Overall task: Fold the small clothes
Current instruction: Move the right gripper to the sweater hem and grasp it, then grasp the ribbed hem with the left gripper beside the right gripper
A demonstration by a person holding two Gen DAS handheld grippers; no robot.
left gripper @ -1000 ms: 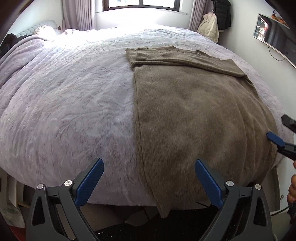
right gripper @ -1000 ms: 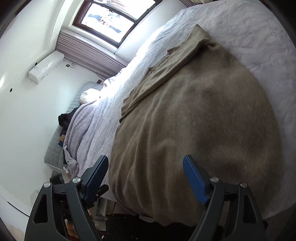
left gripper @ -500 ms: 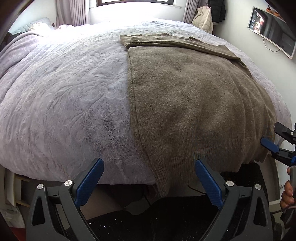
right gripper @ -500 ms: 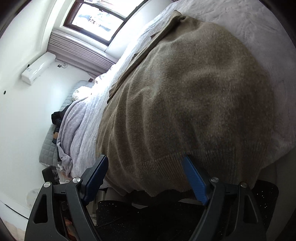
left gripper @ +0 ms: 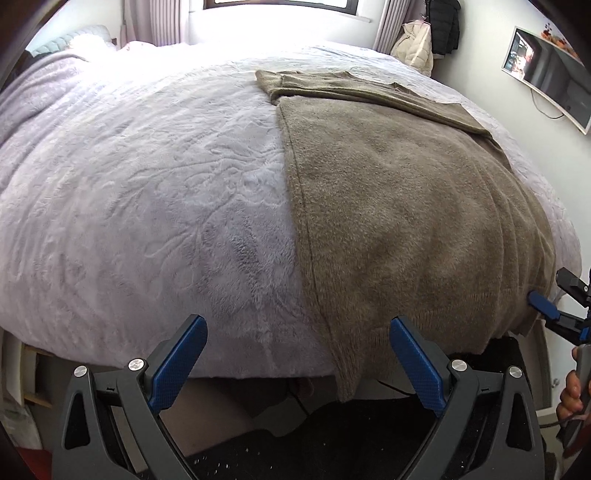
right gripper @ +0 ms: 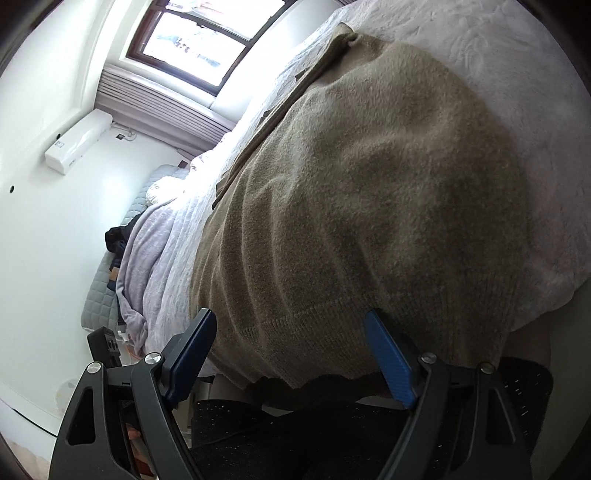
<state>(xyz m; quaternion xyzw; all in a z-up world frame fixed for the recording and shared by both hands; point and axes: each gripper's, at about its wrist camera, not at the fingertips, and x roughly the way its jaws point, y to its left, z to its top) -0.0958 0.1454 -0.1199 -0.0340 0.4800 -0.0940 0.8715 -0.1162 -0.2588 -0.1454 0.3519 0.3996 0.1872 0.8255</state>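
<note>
Lying flat on a pale lilac bedspread (left gripper: 147, 206): one brown knit sweater (left gripper: 399, 221), body spread lengthwise, ribbed hem hanging over the near edge of the bed at 5 o'clock in the left wrist view. Sleeves folded across the far end, toward 12 o'clock.

Left gripper (left gripper: 297, 362): jaws wide open, nothing between them; blue pads poised off the bed edge, the right-side pad just beside the sweater's hem corner, the left-side pad over bare bedspread.

Right gripper (right gripper: 290, 354): jaws wide open, holding nothing; pads straddling the ribbed hem, close to the fabric, contact not determinable. Also seen at 3 o'clock in the left wrist view, at the hem's other corner, with the person's hand (left gripper: 572, 391) on its handle.

Surroundings: window (right gripper: 192, 44) at 11 o'clock in the right wrist view; wall air conditioner (right gripper: 77, 142) at 9 o'clock; wall screen (left gripper: 546, 74) at 2 o'clock and hanging coats (left gripper: 428, 33) at 1 o'clock in the left wrist view.
</note>
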